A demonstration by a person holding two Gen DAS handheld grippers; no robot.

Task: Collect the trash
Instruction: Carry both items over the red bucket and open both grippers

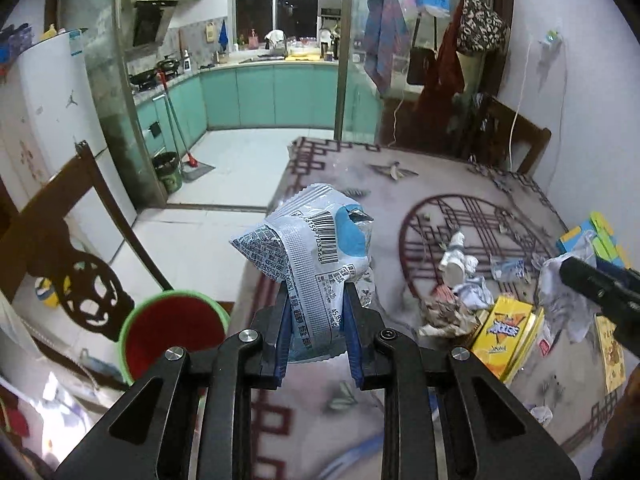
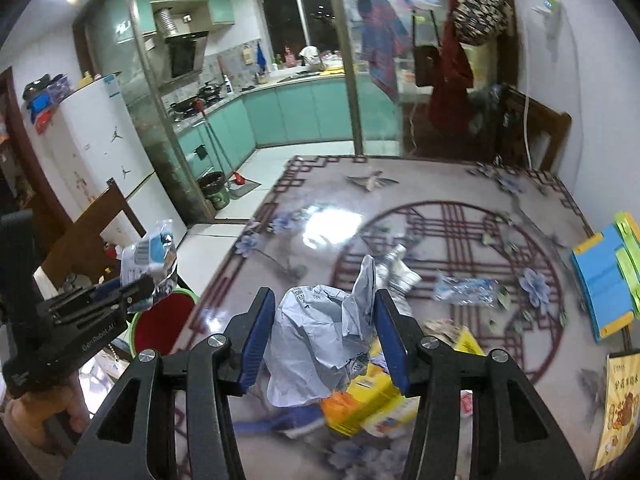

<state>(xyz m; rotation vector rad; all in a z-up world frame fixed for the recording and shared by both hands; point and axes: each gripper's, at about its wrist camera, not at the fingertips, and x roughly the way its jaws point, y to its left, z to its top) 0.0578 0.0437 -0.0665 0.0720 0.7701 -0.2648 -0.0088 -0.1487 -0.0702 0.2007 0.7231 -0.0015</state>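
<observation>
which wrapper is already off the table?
The blue-and-white barcoded snack wrapper, clamped in the left gripper. The crumpled grey-white wrapper and others lie on the table.

A wrapper (image 1: 316,248) sits between the left gripper's (image 1: 318,304) fingers, above the tabletop's (image 1: 340,176) left edge; a bin (image 1: 176,336) stands below, left of it.

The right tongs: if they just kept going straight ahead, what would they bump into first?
Probably the crumpled grey wrapper lying between the open right tongs; the table lies beyond it, though depth is hard to judge.
</observation>
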